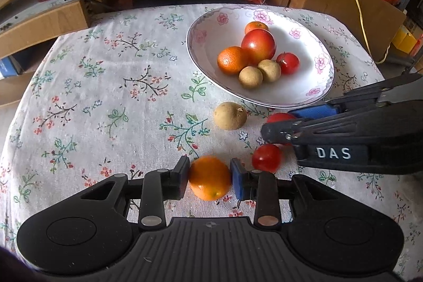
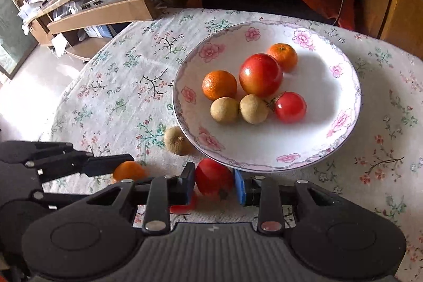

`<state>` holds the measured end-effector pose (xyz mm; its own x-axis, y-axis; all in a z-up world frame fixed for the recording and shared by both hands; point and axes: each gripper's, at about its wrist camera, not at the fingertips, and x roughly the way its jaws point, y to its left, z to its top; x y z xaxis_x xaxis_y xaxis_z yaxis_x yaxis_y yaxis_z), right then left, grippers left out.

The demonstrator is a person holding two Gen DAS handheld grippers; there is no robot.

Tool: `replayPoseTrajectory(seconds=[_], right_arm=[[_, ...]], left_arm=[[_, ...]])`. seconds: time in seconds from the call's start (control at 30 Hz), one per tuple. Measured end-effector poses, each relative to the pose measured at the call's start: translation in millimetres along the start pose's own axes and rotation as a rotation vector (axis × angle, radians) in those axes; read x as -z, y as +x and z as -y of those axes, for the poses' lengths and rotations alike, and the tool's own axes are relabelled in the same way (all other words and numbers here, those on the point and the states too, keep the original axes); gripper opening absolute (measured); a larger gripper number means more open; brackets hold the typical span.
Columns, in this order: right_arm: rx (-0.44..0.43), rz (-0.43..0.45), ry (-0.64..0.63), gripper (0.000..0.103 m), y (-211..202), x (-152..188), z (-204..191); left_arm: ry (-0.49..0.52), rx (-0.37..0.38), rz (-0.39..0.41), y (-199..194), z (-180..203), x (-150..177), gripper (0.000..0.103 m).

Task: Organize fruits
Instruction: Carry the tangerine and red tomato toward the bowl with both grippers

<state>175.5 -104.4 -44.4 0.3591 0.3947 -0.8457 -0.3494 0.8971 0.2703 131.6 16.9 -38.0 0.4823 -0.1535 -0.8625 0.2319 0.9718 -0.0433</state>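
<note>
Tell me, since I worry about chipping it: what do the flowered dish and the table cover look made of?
The dish looks like glazed ceramic or porcelain: glossy white, printed pink flowers, thin painted rim, though melamine cannot be ruled out. The table cover looks like woven cotton-type cloth: matte, visibly textured, floral print.

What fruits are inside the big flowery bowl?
Inside the bowl sit six fruits: two oranges, one big red apple, one small red tomato and two brown round fruits. Anything beneath the pile is covered.
</note>
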Motion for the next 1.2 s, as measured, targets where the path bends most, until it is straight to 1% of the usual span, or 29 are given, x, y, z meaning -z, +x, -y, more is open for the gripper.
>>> replayPoseTrajectory(seconds=[0.07, 0.17, 0.3, 0.43, 0.53, 0.63, 0.7, 0.77, 0.87, 0.97, 1.2], right_arm=[[0.018, -0.003, -0.011, 0.031, -3, 1, 0], [0.032, -0.006, -0.010, 0.031, -10, 7, 2], [0.054, -0.013, -0.017, 0.031, -24, 21, 5], [0.059, -0.013, -0.003, 0.031, -41, 38, 8], [0.076, -0.015, -0.029, 0.031, -52, 53, 2], [0.089, -0.038, -0.054, 0.031, -49, 66, -3], [0.106, -0.039, -0.081, 0.031, -46, 71, -7], [0.105, -0.043, -0.098, 0.031, -46, 72, -9], [0.100, -0.044, -0.108, 0.031, -44, 71, -11], [0.089, -0.047, -0.111, 0.031, -42, 70, -11], [0.081, -0.044, -0.116, 0.031, -42, 70, -9]], left_arm=[[0.017, 0.000, -0.002, -1, 3, 1, 0.041], [0.010, 0.011, -0.005, -4, 5, 5, 0.041], [0.007, 0.029, -0.004, -13, 11, 14, 0.041], [0.024, 0.046, 0.004, -26, 19, 23, 0.041], [0.043, 0.042, -0.001, -29, 24, 31, 0.041], [0.048, 0.016, -0.019, -21, 23, 38, 0.041], [0.062, 0.018, -0.012, -23, 24, 39, 0.042], [0.065, 0.023, -0.010, -24, 26, 41, 0.044], [0.093, 0.010, -0.001, -24, 30, 44, 0.044], [0.097, 0.018, 0.001, -26, 32, 48, 0.049], [0.102, 0.007, 0.001, -26, 35, 47, 0.048]])
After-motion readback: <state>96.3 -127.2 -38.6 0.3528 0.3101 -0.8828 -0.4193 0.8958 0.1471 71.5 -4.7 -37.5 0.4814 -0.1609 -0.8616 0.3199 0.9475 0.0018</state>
